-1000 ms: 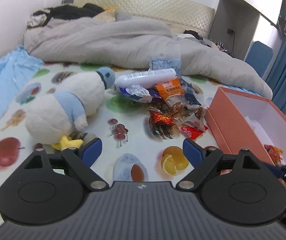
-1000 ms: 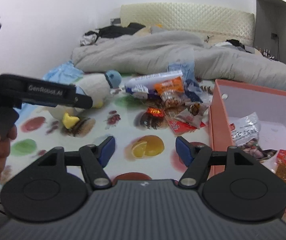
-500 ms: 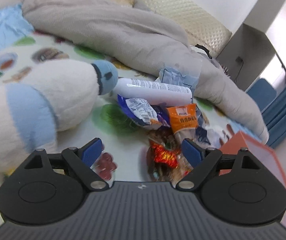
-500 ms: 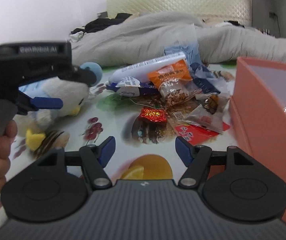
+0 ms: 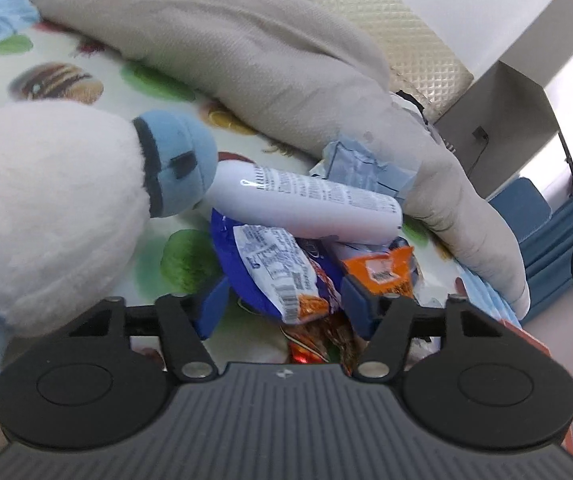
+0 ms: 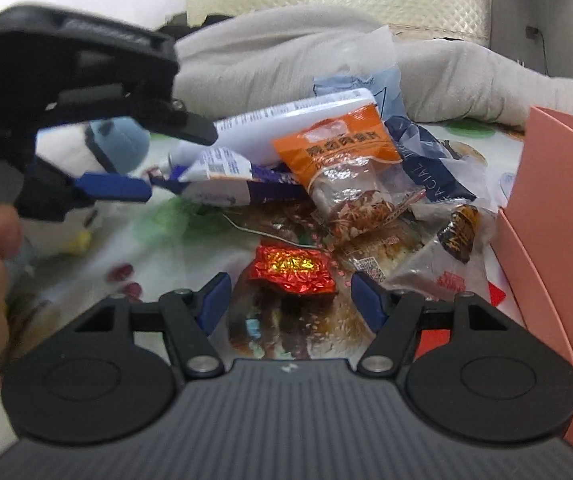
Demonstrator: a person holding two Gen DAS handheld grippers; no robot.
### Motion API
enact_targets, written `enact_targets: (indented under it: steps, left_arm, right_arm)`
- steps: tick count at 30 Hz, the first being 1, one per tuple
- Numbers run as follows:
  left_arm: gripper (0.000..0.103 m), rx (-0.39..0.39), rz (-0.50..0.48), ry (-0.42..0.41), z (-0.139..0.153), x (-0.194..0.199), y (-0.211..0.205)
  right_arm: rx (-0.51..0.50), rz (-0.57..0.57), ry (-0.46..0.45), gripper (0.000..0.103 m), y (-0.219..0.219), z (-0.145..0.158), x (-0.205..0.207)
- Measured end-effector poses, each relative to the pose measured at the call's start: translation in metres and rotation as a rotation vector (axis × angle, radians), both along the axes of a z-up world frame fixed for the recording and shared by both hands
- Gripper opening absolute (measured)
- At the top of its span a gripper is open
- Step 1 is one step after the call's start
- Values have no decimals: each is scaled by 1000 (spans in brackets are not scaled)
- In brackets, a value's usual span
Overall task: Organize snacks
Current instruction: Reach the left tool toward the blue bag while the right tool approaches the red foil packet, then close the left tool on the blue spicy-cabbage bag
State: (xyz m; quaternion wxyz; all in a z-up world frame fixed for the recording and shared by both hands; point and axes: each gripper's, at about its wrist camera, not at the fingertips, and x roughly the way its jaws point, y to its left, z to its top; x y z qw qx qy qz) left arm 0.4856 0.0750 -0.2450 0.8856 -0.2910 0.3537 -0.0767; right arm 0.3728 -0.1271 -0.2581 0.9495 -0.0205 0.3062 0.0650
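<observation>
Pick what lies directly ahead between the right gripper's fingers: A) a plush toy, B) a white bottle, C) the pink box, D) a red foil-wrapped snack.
D: in the right wrist view the red foil-wrapped snack sits on the bedsheet just beyond the open right gripper, centred between its blue fingertips; nothing is pinched.

One plush toy (image 5: 46, 204), one white tube (image 5: 310, 204), one blue-and-white snack bag (image 5: 274, 268) between the left fingers, one orange packet (image 6: 338, 148), one red foil snack (image 6: 292, 270) just ahead of the right fingers, one pink box (image 6: 558, 208).
</observation>
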Motion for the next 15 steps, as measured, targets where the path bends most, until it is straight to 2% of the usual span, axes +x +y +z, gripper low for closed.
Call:
enact_targets:
  steps: [3, 7, 8, 12, 13, 15]
  left_arm:
    - [53, -13, 11, -1, -7, 7, 4]
    - [25, -56, 6, -22, -10, 5, 11]
    - [18, -63, 1, -25, -10, 5, 12]
    - [6, -82, -14, -25, -8, -1, 14]
    - [6, -85, -15, -25, -7, -3, 14]
    - [5, -92, -23, -28, -6, -8, 12]
  right_arm:
    - [-48, 2, -6, 67, 5, -1, 1]
    - [-100, 26, -8, 54, 11, 1, -3]
    - [-112, 30, -10, 54, 14, 1, -4]
    - [-110, 42, -6, 52, 15, 4, -9]
    - [-106, 47, -6, 38, 15, 5, -11]
    - [-113, 52, -6, 30, 16, 8, -14]
